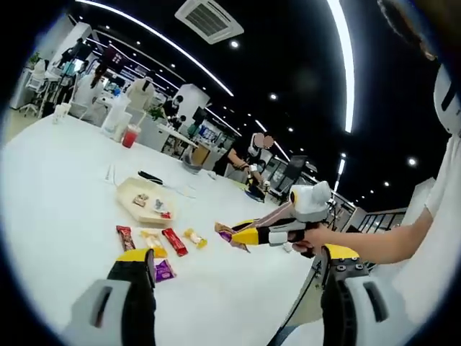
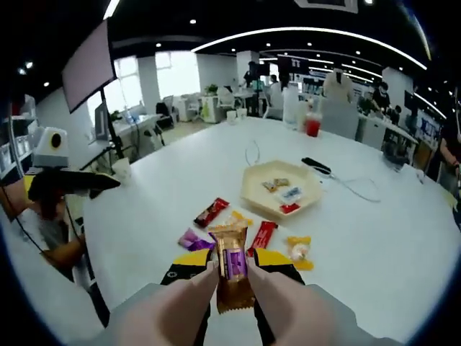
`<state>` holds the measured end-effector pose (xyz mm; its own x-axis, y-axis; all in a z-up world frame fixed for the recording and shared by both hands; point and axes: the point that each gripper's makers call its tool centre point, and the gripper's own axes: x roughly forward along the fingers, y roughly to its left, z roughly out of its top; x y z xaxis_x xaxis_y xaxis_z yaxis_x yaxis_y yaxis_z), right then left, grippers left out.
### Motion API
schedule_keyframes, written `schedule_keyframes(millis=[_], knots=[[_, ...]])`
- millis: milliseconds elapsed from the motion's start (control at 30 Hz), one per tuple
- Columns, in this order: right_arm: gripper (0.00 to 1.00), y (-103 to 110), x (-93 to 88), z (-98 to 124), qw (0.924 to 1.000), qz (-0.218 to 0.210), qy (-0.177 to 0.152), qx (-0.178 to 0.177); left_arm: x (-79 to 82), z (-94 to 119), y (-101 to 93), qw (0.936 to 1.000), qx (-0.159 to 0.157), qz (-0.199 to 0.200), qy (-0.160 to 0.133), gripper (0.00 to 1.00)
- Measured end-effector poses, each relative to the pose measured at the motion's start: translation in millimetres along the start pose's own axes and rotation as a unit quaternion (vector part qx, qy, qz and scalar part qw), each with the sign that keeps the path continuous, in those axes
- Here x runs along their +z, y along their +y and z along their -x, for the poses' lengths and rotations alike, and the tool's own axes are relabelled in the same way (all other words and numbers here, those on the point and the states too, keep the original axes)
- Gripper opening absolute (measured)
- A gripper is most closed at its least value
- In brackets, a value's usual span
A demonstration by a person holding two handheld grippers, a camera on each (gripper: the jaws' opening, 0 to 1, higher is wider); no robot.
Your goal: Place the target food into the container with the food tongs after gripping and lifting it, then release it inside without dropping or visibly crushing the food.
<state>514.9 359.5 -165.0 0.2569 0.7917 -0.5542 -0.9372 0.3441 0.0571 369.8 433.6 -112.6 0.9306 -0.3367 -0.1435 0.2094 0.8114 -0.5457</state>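
My right gripper (image 2: 234, 261) squeezes beige food tongs (image 2: 180, 306), and their tips pinch a gold-brown snack packet (image 2: 232, 245) with a purple label. The packet hangs above the white table, short of the cream tray (image 2: 253, 189). Several small snacks lie in the tray. In the left gripper view, the right gripper (image 1: 256, 234) comes in from the right in a hand, with the packet (image 1: 225, 232) at its tip, to the right of the tray (image 1: 128, 189). My left gripper (image 1: 238, 256) stands wide open above the table with nothing between its jaws.
Loose snacks lie in front of the tray: a dark red bar (image 2: 211, 211), a purple packet (image 2: 193, 239), a red packet (image 2: 263, 234) and a yellow candy (image 2: 299, 249). A black object with a cable (image 2: 317, 166) and a red drink cup (image 2: 312, 126) stand beyond the tray.
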Motion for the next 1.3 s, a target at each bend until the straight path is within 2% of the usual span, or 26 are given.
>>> schedule_keyframes(millis=[67, 133, 300, 367, 467, 533, 700, 833, 900, 967, 1033, 1100, 1167, 1300], knots=[[0.21, 1, 0.6, 3, 0.9999, -0.009, -0.009, -0.006, -3.3, 2, 0.3, 0.9997, 0.001, -0.015, 0.018, 0.97], [0.21, 0, -0.9, 2, 0.9997, -0.018, -0.012, -0.012, 0.2, 6, 1.2, 0.9996, 0.002, -0.023, 0.016, 0.97], [0.21, -1, 0.1, 0, 0.9993, -0.031, -0.018, -0.015, 7.9, 6, 10.5, 0.9998, 0.007, -0.019, -0.007, 0.98], [0.21, -1, 3.6, 1, 0.9991, -0.034, -0.02, -0.014, 8.9, 4, 17.0, 0.9996, 0.02, -0.014, -0.01, 0.98], [0.21, -4, 7.0, -1, 0.9992, -0.029, -0.022, -0.014, 18.0, 2, 15.3, 0.9989, 0.03, -0.011, -0.034, 0.99], [0.21, -6, 7.3, -3, 0.9991, -0.033, -0.022, -0.015, 17.8, 2, 14.1, 0.9987, 0.034, -0.019, -0.035, 0.99], [0.21, -7, 12.3, -5, 0.999, -0.027, -0.028, -0.02, 9.0, 1, 17.2, 0.999, 0.029, -0.027, -0.021, 0.99], [0.21, -7, 17.7, -4, 0.9984, -0.037, -0.039, -0.017, 11.5, 2, 24.0, 0.9987, 0.035, -0.036, -0.011, 0.99], [0.21, -7, 19.1, -5, 0.9984, -0.038, -0.039, -0.016, 21.0, 6, 25.4, 0.998, 0.044, -0.038, -0.026, 0.99], [0.21, -7, 21.6, -9, 0.9983, -0.039, -0.041, -0.015, 31.0, 11, 26.6, 0.9974, 0.046, -0.02, -0.052, 0.99], [0.21, -7, 24.0, -13, 0.9979, -0.045, -0.044, -0.014, 29.1, 13, 30.1, 0.9972, 0.049, -0.019, -0.053, 0.99], [0.21, -7, 25.4, -15, 0.9979, -0.049, -0.041, -0.012, 23.0, 14, 36.8, 0.9972, 0.062, -0.017, -0.04, 0.99], [0.21, -5, 31.4, -17, 0.9982, -0.04, -0.044, -0.009, 22.2, 15, 37.6, 0.9969, 0.064, -0.017, -0.042, 0.99], [0.21, -4, 40.5, -17, 0.9983, -0.029, -0.049, -0.005, 12.2, 13, 39.8, 0.9968, 0.066, -0.038, -0.026, 0.99]])
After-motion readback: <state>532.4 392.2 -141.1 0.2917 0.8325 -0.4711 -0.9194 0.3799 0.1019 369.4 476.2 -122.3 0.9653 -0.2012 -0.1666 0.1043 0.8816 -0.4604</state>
